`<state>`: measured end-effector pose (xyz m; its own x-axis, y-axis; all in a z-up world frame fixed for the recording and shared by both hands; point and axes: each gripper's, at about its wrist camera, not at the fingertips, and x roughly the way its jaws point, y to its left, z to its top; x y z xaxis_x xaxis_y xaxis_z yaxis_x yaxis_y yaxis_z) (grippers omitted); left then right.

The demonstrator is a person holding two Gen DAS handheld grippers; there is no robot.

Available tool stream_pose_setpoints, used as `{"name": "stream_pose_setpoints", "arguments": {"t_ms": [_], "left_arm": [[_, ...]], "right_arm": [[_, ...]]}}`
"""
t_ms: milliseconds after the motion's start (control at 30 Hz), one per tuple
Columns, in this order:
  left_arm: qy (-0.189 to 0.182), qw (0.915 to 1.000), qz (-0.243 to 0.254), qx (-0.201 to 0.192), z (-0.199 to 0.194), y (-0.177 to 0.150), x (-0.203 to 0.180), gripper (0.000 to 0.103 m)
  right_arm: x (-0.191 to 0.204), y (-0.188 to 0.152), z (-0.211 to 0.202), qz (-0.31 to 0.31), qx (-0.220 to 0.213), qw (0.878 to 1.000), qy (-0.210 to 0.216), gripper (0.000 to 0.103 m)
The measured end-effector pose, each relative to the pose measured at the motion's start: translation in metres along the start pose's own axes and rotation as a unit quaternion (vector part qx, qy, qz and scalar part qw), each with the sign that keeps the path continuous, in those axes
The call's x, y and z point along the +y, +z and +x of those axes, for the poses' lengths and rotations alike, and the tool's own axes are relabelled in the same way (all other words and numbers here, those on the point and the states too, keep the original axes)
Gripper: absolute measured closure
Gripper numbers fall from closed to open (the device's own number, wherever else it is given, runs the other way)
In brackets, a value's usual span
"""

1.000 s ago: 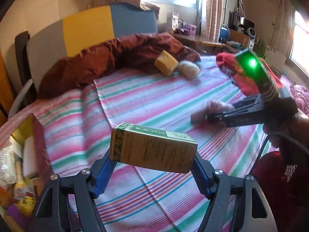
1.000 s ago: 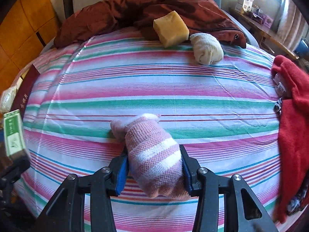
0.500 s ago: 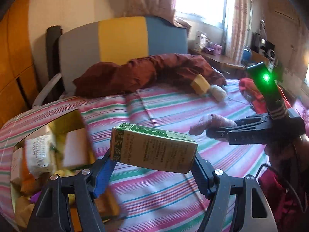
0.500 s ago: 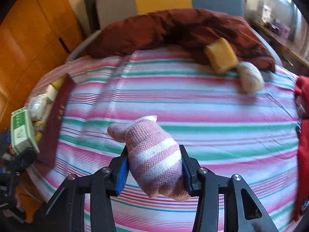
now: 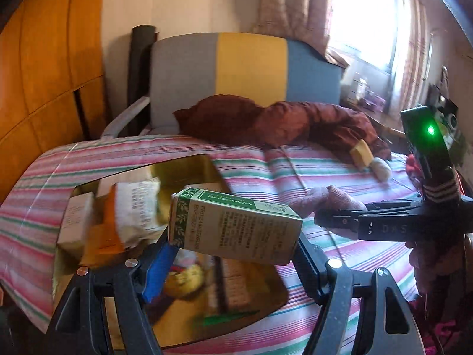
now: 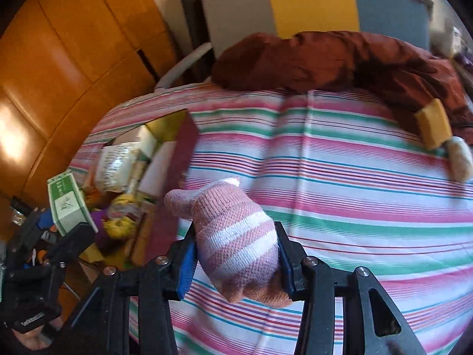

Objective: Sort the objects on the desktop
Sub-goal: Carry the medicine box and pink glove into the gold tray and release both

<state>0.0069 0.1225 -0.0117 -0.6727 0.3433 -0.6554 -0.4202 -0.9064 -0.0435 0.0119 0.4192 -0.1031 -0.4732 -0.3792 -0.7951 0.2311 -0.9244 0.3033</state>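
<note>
Green carton (image 5: 233, 224) label text shows only from the left wrist.

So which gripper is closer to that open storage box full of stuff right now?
Left. The left gripper holds the green carton right over the box; the right gripper, gripping the sock, is beside it.

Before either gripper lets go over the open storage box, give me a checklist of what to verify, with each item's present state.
1. Left gripper clamped on the green cardboard carton: ok.
2. Right gripper clamped on the pink-and-white striped knitted sock: ok.
3. Carton above the gold-lined open box: ok.
4. Sock above the box: not ok, striped bedsheet lies below it.
5. Free room inside the box: cannot tell, contents blurred.
6. Grippers apart from each other: ok.
</note>
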Motion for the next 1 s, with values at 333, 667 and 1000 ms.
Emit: {"name": "stream_pose_setpoints", "arguments": {"t_ms": [333, 667, 1000], "left_arm": [[0.024, 0.9988, -0.043, 0.004, -0.006, -0.009, 0.044, 0.028], [0.039, 0.9961, -0.08, -0.003, -0.013, -0.009, 0.084, 0.028], [0.052, 0.9912, -0.122, -0.011, -0.017, -0.003, 0.129, 0.029]], "right_arm": [[0.045, 0.013, 0.011, 0.002, -0.008, 0.999, 0.045, 0.056], [0.08, 0.033, 0.019, 0.01, -0.015, 0.998, 0.068, 0.056], [0.098, 0.054, 0.043, 0.022, -0.015, 0.996, 0.081, 0.052]]}}
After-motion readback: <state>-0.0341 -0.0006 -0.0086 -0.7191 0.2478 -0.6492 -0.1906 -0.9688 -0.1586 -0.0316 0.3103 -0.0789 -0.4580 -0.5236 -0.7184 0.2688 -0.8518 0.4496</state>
